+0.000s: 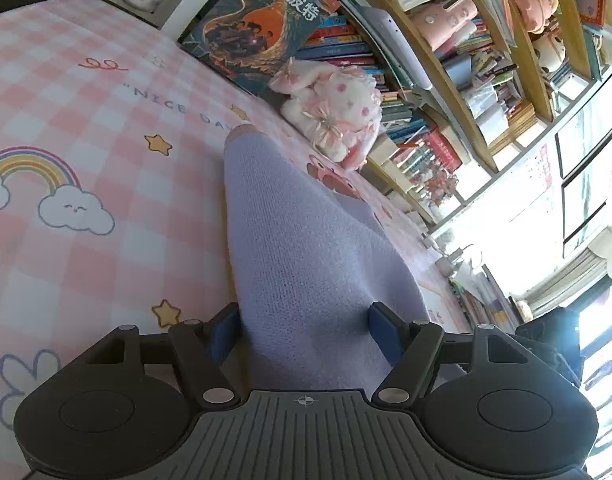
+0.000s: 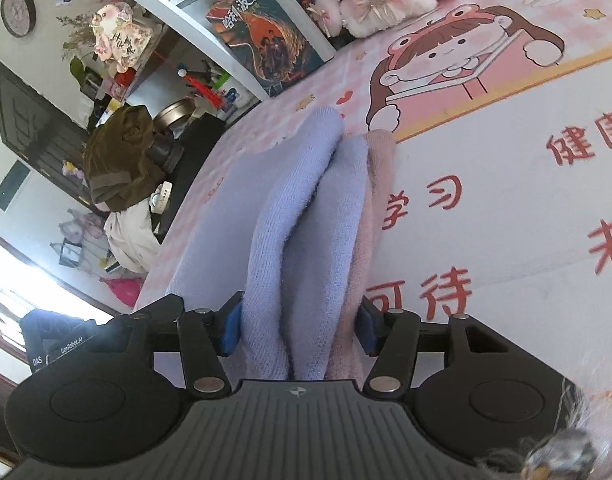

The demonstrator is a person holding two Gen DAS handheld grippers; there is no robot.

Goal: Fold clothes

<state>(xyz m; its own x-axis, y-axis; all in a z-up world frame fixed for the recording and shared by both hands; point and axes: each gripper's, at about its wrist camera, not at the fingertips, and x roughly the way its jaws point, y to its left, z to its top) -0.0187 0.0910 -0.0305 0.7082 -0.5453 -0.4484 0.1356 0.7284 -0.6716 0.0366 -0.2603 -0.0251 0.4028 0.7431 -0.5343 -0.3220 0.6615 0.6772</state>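
Both grippers, left gripper (image 1: 304,330) and right gripper (image 2: 298,330), are clamping half-open jaws on the soft, light lavender-and-pink knitted garment (image 1: 298,240), which is likely bunching thickly and draping limply unless gripped at its edges

Bright daylight, blown-out window glare, fisheye-warped edges.

A pink checked table cover (image 1: 106,92) carries a lavender knit garment (image 1: 306,248).

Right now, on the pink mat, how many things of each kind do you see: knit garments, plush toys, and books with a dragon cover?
knit garment: 1
plush toy: 1
book: 1
Total: 3
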